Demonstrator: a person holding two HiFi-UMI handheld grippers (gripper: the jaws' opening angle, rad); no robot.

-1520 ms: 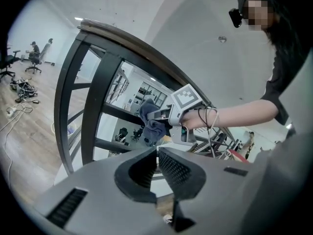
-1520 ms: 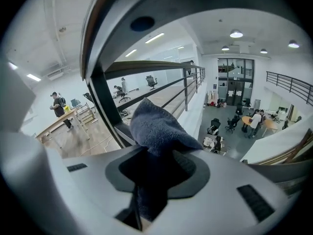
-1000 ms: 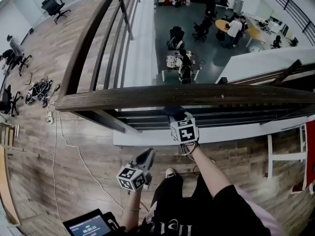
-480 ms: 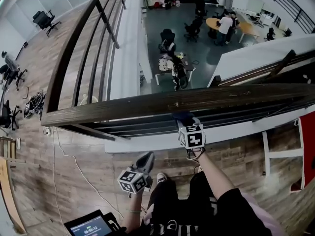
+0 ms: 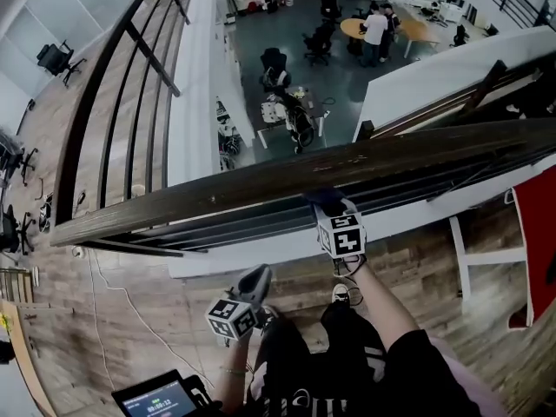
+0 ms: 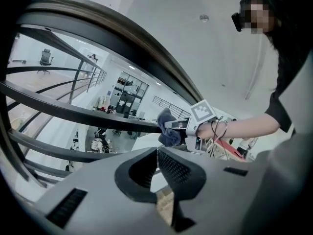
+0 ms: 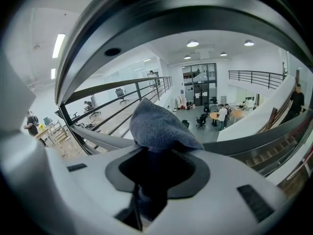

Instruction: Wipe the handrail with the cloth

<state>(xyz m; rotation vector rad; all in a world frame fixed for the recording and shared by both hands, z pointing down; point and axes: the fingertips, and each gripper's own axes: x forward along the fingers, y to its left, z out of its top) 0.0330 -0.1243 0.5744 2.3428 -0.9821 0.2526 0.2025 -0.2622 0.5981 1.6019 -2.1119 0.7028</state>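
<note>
Two grippers: one in each hand, both on the person's side of the handrail (image 5: 261, 183).
Right gripper (image 7: 157, 153): raised to the handrail's near edge; jaws clamped on the cloth (image 7: 159, 124).
Cloth: dark blue and bunched. Its free end stands up out of the jaws, just beneath the handrail. Contact with the handrail cannot be determined.
Cloth position, head view: at the handrail's near edge, right of its middle.
Left gripper (image 6: 158, 151): held low, well below the handrail and apart from the right gripper. Jaws pressed together at the tips, nothing between them.
Handrail: dark wood, running left to right across the head view. Dark bars (image 5: 261, 222) run beneath it.
Screen (image 5: 156, 398): lit, at the lower left of the head view, near the left gripper.
Lower floor (image 5: 347, 68): seen beyond the handrail. People (image 5: 375, 26) stand at a round table (image 5: 410, 29).
</note>
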